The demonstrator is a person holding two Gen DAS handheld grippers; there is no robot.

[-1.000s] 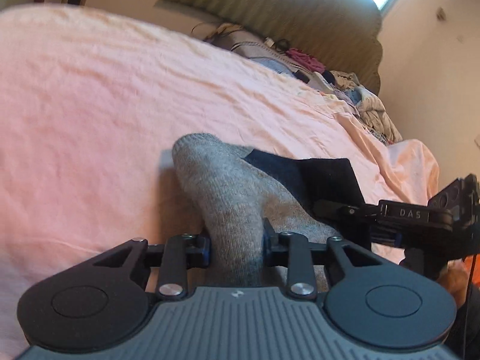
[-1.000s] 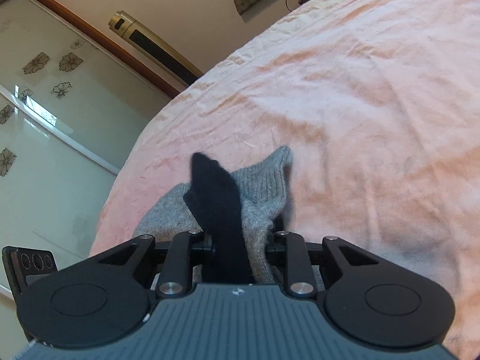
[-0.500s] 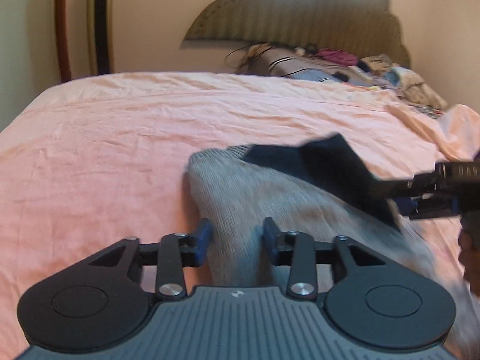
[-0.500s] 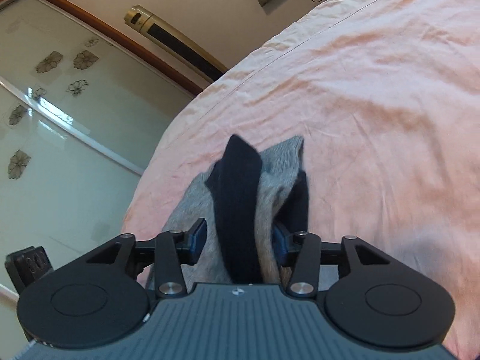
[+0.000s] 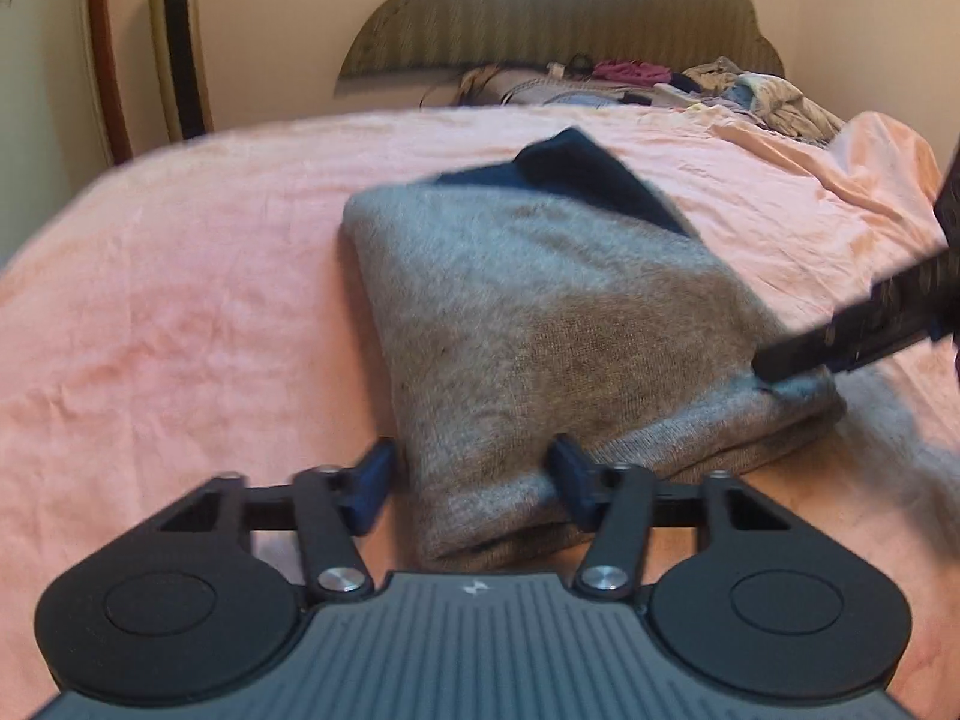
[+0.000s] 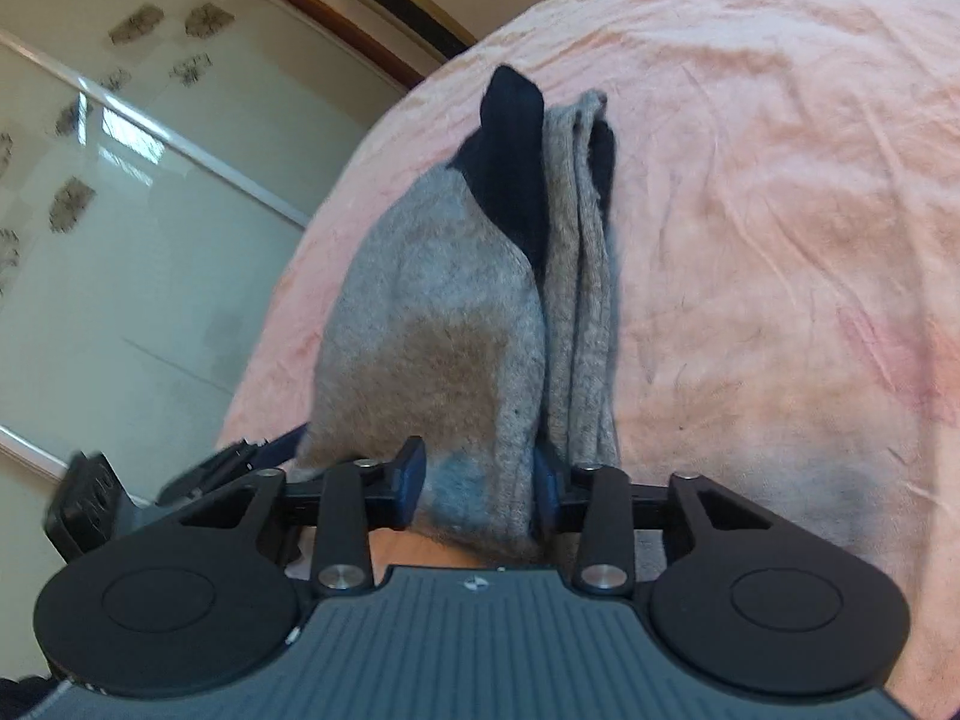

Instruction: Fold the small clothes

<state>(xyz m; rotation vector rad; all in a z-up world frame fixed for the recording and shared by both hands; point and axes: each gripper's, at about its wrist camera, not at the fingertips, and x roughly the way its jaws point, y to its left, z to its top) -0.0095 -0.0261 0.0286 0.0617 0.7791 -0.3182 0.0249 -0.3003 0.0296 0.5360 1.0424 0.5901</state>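
Fuzzy grey knit is seen on the sock [image 5: 540, 324], creased matt cloth on the sheet [image 5: 180, 300], glossy glass at nine o'clock on the door [image 6: 120, 228].

**Open bedsheet on both sides, clutter piling at the headboard**

Bare pink bed [image 5: 180, 276] is lying open left of the folded grey sock [image 5: 540, 324] and far beyond it. A heap of clothes [image 5: 738, 90] is crowding the far right by the headboard [image 5: 558, 18]. The right gripper [image 5: 852, 336] is blocking the sock's right edge.
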